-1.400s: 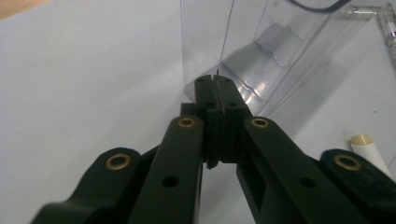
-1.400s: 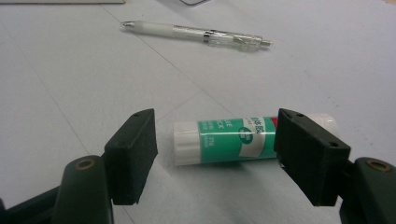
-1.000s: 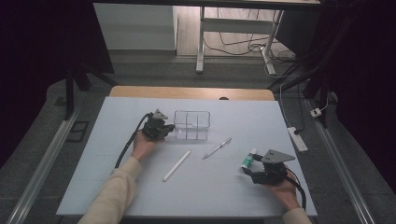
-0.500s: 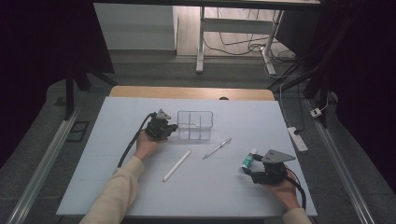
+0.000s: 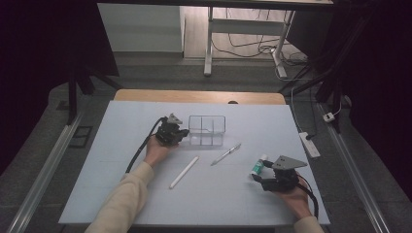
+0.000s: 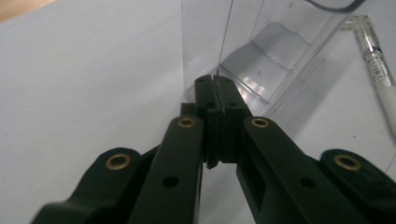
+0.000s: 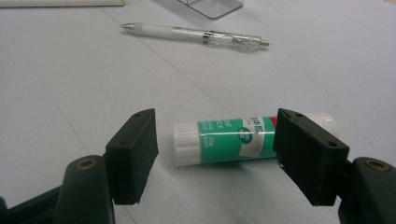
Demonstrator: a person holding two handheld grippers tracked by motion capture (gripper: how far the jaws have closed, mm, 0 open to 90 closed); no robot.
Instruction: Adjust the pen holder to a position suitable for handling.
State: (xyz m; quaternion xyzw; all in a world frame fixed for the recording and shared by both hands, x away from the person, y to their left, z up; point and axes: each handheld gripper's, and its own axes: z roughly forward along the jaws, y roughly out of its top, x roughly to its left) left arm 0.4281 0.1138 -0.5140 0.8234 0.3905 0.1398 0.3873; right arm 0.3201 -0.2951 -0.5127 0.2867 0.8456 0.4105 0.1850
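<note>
A: We start at the right tongs (image 7: 215, 156). Their jaws stand wide apart, nothing pinched. The glue stick (image 7: 243, 139) lies on its side on the tabletop (image 7: 70, 70) just beyond the pads, touching neither.

B: Agreed. In the right gripper view its long axis runs across the gap, white cap end toward the left jaw. The other end sits behind the right jaw, so we cannot read that tip, and the label print is too small to make out.

A: In the high view, the glue stick (image 5: 258, 166) lies just past the right tongs (image 5: 258, 177), pointing away from the person, slightly tilted.

B: The left tongs (image 6: 215, 86): jaws pressed together, pads meeting. A thin clear edge seems to sit in the seam, but we cannot tell whether they hold it.

A: Their tips rest at the near corner of the clear organiser (image 6: 261, 51). Its top is cut off by the frame.

B: Outward: the pen (image 5: 226, 154) lies diagonally between both hands, and the white stick (image 5: 183, 172) lies diagonally nearer the left forearm. The pen (image 7: 196, 35) lies well apart from the glue stick, tip to the left in the right gripper view.
</note>
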